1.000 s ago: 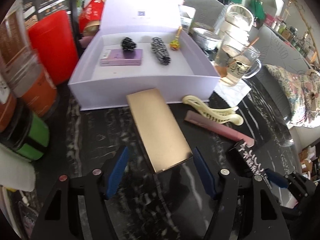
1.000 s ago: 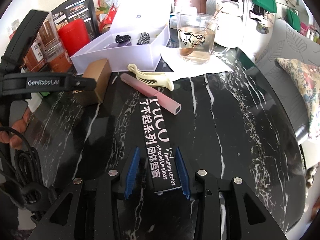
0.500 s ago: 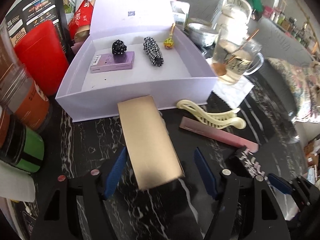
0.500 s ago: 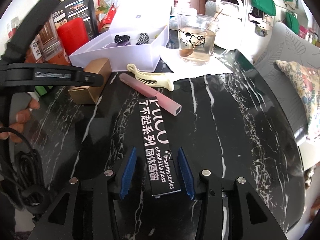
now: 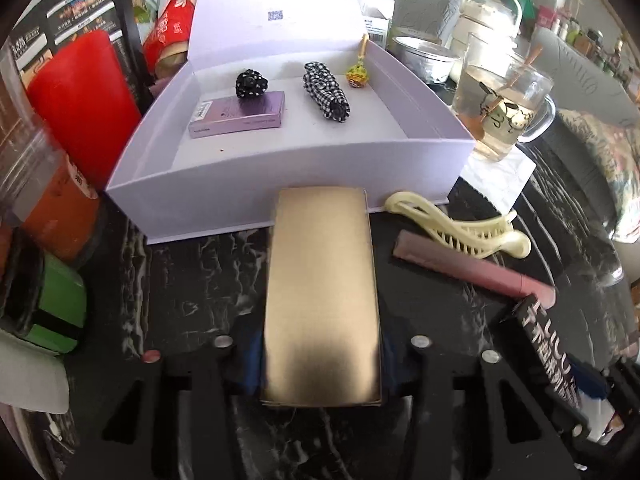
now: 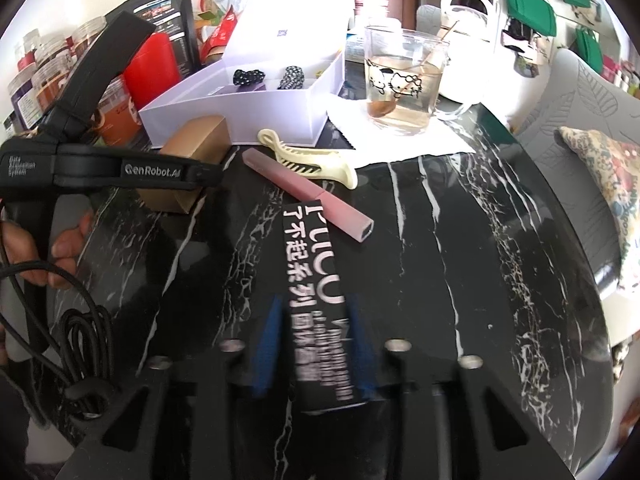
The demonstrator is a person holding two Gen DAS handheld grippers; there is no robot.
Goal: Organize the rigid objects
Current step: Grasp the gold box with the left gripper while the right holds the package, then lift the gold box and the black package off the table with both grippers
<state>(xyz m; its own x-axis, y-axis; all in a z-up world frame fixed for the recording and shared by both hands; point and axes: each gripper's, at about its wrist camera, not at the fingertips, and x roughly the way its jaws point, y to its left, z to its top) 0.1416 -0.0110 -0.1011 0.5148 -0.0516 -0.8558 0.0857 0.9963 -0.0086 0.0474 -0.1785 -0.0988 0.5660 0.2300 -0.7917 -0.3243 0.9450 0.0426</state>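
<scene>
Left claw (image 5: 320, 364) has just been closing; its blue pads now press both long sides of the gold box (image 5: 322, 292), which lies lengthwise on the black marble surface (image 5: 192, 292), its far end at 12 o'clock touching or just short of the front wall of the open lilac box (image 5: 248, 196). Right claw (image 6: 318, 344) has likewise just been closing, jaws narrow, blue pads against both sides of the black lip-gloss carton (image 6: 316, 300); the carton's far end lies over the pink stick-shaped box (image 6: 308, 194). Cream hair claw clip (image 5: 456, 226) lies at 2 o'clock from the gold box, against the pink box. Inside the lilac box: purple card box (image 5: 238, 114), black scrunchie (image 5: 251, 84), checked scrunchie (image 5: 326, 92). Glass mug (image 6: 404, 80) stands on a white napkin (image 6: 400, 142), 1 o'clock of the right claw.
</scene>
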